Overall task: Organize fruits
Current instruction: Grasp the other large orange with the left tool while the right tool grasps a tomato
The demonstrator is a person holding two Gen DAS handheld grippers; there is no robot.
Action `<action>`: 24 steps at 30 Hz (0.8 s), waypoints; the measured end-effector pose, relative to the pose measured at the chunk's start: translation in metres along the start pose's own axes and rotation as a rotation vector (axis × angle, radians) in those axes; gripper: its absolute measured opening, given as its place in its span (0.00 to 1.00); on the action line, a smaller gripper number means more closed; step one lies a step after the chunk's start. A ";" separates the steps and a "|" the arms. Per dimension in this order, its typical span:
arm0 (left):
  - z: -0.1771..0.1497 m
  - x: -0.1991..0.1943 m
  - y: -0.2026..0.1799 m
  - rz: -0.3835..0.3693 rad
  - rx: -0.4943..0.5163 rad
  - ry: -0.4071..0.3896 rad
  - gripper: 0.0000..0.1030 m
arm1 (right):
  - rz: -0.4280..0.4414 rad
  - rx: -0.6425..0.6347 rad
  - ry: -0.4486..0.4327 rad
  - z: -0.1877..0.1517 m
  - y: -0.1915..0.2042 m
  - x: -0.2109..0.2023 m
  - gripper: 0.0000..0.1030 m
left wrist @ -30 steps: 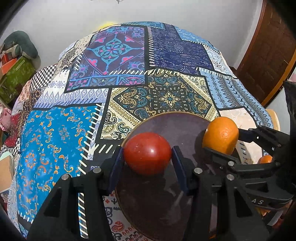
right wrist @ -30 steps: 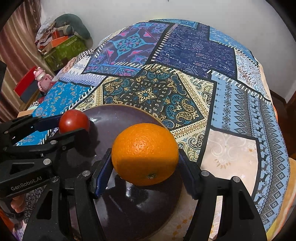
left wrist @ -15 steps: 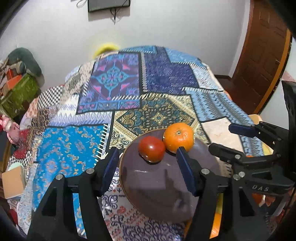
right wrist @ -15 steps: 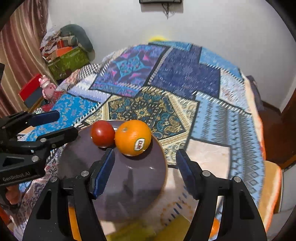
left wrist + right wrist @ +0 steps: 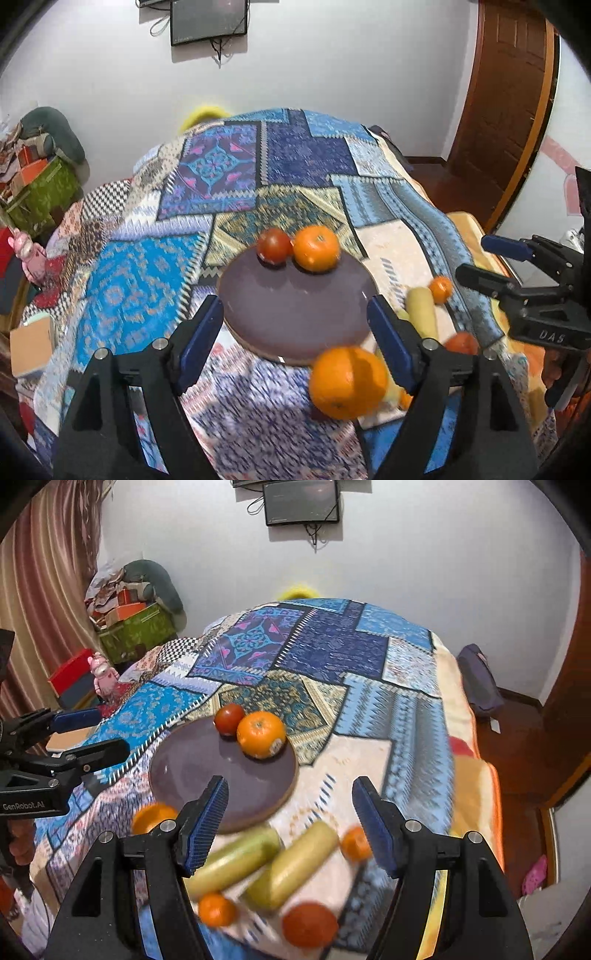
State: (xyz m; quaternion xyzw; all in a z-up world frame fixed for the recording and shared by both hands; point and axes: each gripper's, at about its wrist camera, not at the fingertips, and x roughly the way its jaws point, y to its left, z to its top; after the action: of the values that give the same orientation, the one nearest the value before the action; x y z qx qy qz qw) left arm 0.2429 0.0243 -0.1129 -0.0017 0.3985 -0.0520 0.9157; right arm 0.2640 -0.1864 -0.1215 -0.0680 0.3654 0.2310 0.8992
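Observation:
A brown round plate (image 5: 295, 314) (image 5: 192, 760) lies on the patchwork bedspread. A red tomato (image 5: 273, 245) (image 5: 229, 719) and an orange (image 5: 317, 248) (image 5: 261, 734) rest side by side at its far edge. My left gripper (image 5: 295, 339) is open and empty, raised above the plate's near edge. My right gripper (image 5: 290, 827) is open and empty, above the plate's right near side. Another orange (image 5: 347, 382) (image 5: 153, 818), two yellow-green cucumbers (image 5: 232, 860) (image 5: 291, 864), small tangerines (image 5: 354, 843) (image 5: 216, 910) and a second tomato (image 5: 310, 925) lie loose on the bedspread near me.
The bedspread (image 5: 229, 177) covers a bed against a white wall. Boxes and clutter (image 5: 136, 627) stand at the far left. A wooden door (image 5: 509, 92) is at the right. A wall monitor (image 5: 301, 500) hangs above.
Both grippers let go of the tomato and the orange on the plate, then pulled back and up. The loose fruit near me has come into view.

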 end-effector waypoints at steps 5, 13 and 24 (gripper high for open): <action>-0.022 0.008 -0.016 -0.008 -0.002 0.048 0.79 | -0.010 0.037 0.013 -0.023 -0.015 -0.012 0.65; -0.054 0.035 -0.030 -0.013 -0.035 0.133 0.79 | -0.022 0.078 0.050 -0.056 -0.032 -0.019 0.65; -0.061 0.053 -0.038 -0.040 -0.053 0.152 0.66 | -0.020 0.115 0.100 -0.076 -0.044 -0.006 0.66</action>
State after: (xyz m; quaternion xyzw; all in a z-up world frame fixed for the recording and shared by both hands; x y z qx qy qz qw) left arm 0.2307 -0.0160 -0.1915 -0.0298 0.4679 -0.0599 0.8813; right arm 0.2335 -0.2496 -0.1747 -0.0314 0.4217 0.1971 0.8845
